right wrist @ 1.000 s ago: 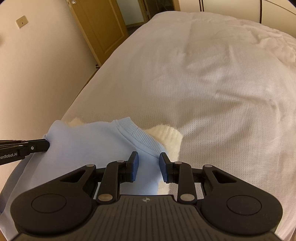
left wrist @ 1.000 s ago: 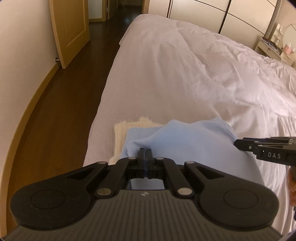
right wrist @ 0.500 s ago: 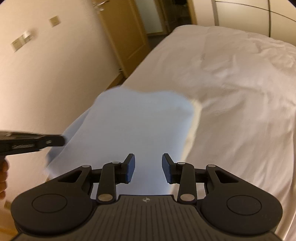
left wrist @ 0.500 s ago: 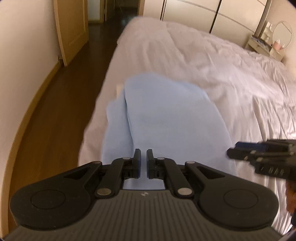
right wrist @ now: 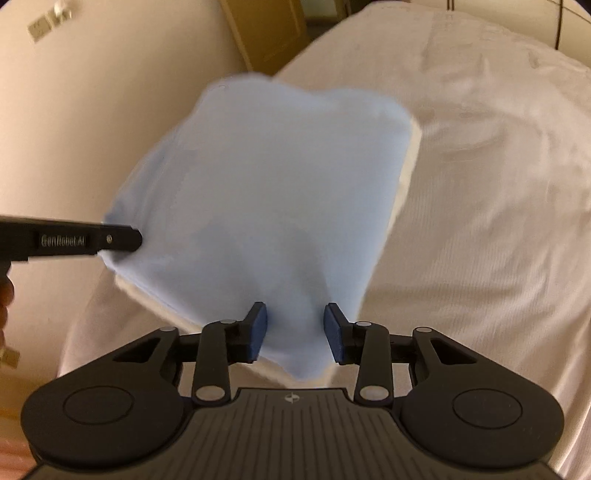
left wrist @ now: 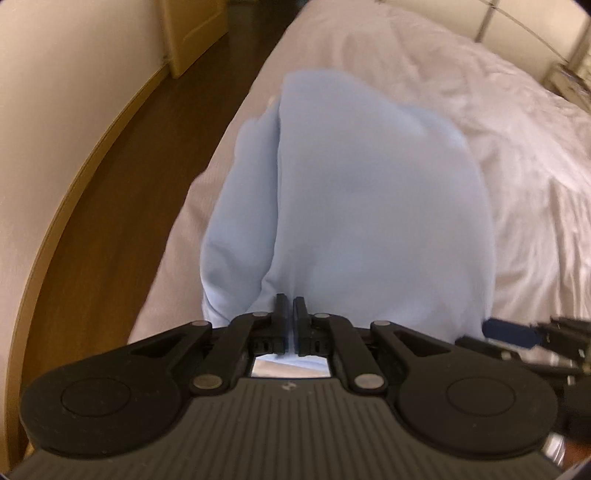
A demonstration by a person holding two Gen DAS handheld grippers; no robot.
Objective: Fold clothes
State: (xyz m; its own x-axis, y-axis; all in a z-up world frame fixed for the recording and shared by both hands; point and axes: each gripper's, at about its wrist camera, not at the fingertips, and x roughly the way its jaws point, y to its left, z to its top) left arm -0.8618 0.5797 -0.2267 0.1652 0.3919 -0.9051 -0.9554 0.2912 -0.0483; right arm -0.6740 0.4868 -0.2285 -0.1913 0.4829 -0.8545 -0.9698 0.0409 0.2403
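Comparing with a second ago, we see the one blue sweater [left wrist: 369,206] now spread further up the bed [left wrist: 480,92], collar hidden. Two grippers: left gripper [left wrist: 290,306] closed on its hem; right gripper [right wrist: 295,325] opening, cloth loose between.

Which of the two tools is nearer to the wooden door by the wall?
Left. The left tool is on the blue garment's floor-side edge, the side where the wooden door stands. The right tool is at the garment's other side, over the bed.
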